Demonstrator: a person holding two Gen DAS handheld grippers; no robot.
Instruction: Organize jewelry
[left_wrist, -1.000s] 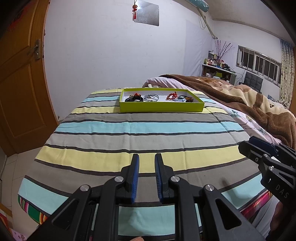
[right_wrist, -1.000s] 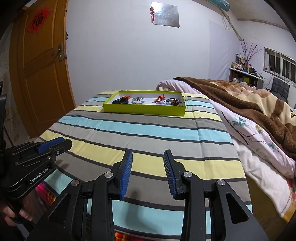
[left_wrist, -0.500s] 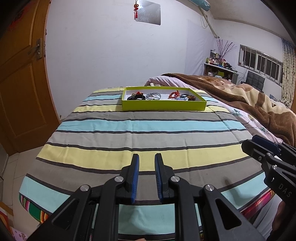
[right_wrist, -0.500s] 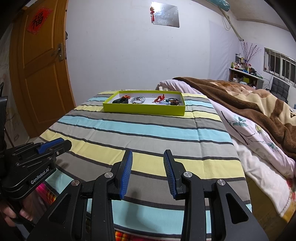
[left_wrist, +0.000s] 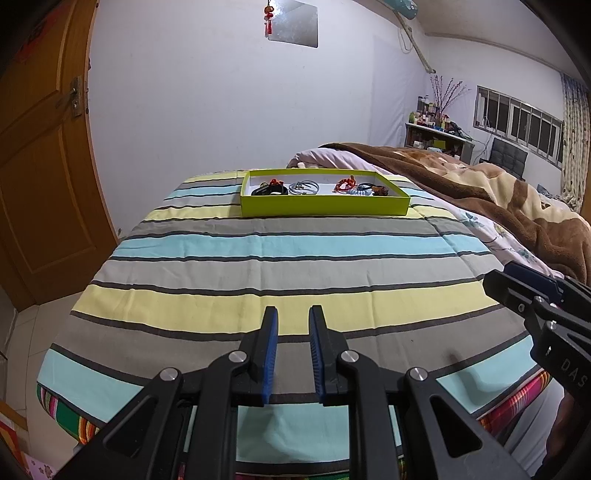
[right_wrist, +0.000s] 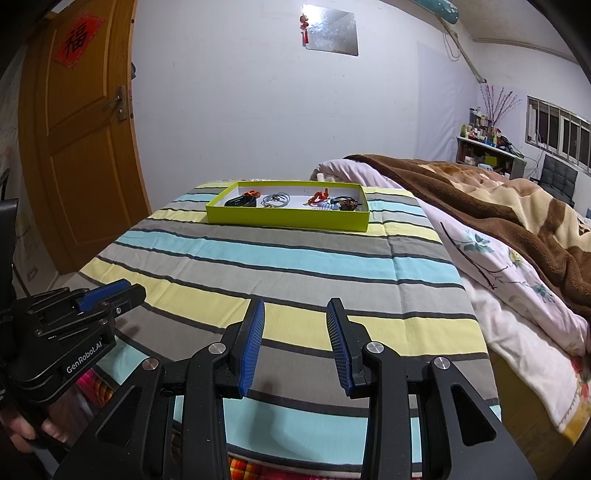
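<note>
1. Left tool (left_wrist: 291, 314) hovers above the near end of the striped bedspread (left_wrist: 288, 273), its blue-padded fingers parted by a narrow gap with nothing between them.
2. Right tool (right_wrist: 295, 306) hangs beside it at the same near end, its fingers spread wider and likewise empty.
3. Each tool shows in the other's view: the right tool (left_wrist: 517, 284) at the right edge of the left wrist view, the left tool (right_wrist: 110, 291) at the left edge of the right wrist view.
4. A lime-green tray (left_wrist: 325, 209) sits on the bedspread at the far end of the bed, well apart from both tools.
5. Inside the tray, from left to right, lie a black band (left_wrist: 269, 189) with a small red piece behind it, a coil of grey rings (left_wrist: 303, 187), a red bracelet (left_wrist: 345, 183), and a cluster of blue and dark beaded pieces (left_wrist: 369, 189).
6. A brown blanket (left_wrist: 480, 188) is heaped along the right side of the bed.
7. A wooden door (right_wrist: 81, 147) stands to the left.
</note>
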